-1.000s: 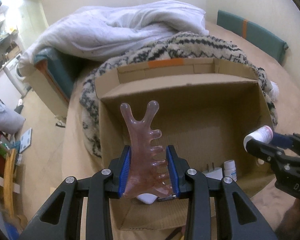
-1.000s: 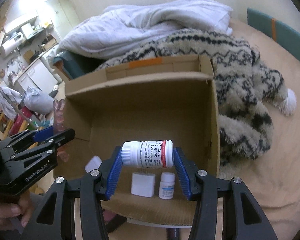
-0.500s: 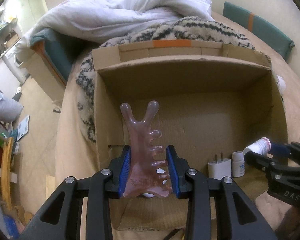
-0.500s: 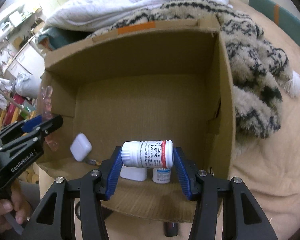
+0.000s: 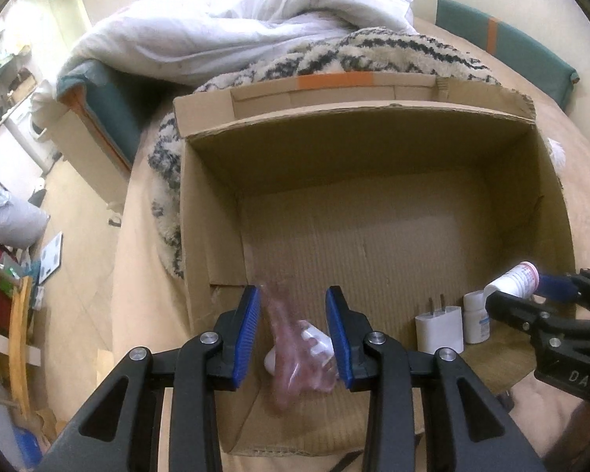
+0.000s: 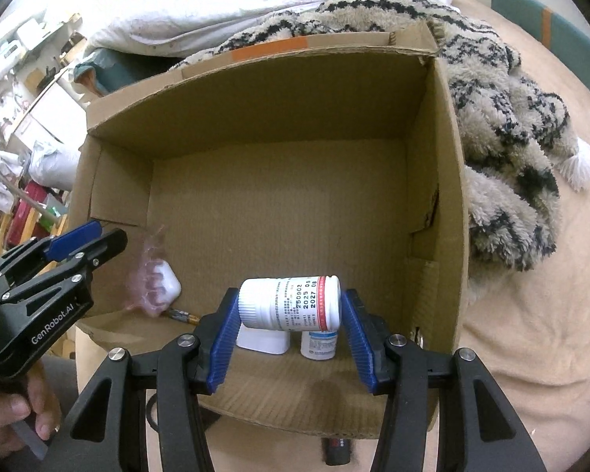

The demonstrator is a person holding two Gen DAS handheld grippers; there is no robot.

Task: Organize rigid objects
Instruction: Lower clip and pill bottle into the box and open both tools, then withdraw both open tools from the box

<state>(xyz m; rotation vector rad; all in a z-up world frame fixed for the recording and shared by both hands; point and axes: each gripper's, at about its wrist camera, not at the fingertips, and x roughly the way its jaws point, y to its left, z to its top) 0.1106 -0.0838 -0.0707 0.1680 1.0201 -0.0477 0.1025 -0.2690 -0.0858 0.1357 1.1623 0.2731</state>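
An open cardboard box [image 5: 373, 126] [image 6: 444, 126] stands on the bed. My left gripper [image 5: 293, 306] is open over its near left corner. The pink comb-shaped tool [image 5: 295, 350] [image 6: 149, 275] is blurred, dropping between the jaws onto a white case [image 6: 167, 283]. My right gripper [image 6: 291, 310] has its jaws slightly apart around a white pill bottle [image 6: 291, 303] [image 5: 515, 279] lying sideways, tilted and loose between the pads. Below it in the box stand a white charger plug [image 5: 438, 326] and a small white bottle [image 5: 476, 320] [image 6: 318, 344].
A patterned fuzzy blanket [image 6: 503, 126] lies right of and behind the box. A white duvet [image 5: 236, 27] is piled at the back. A dark object [image 6: 336, 450] lies on the bed under the box's near edge. The floor and furniture are to the left.
My left gripper has opened and let go of the pink tool, which falls into the box. My right gripper's jaws have widened and the pill bottle has tilted. Both grippers moved closer over the box.
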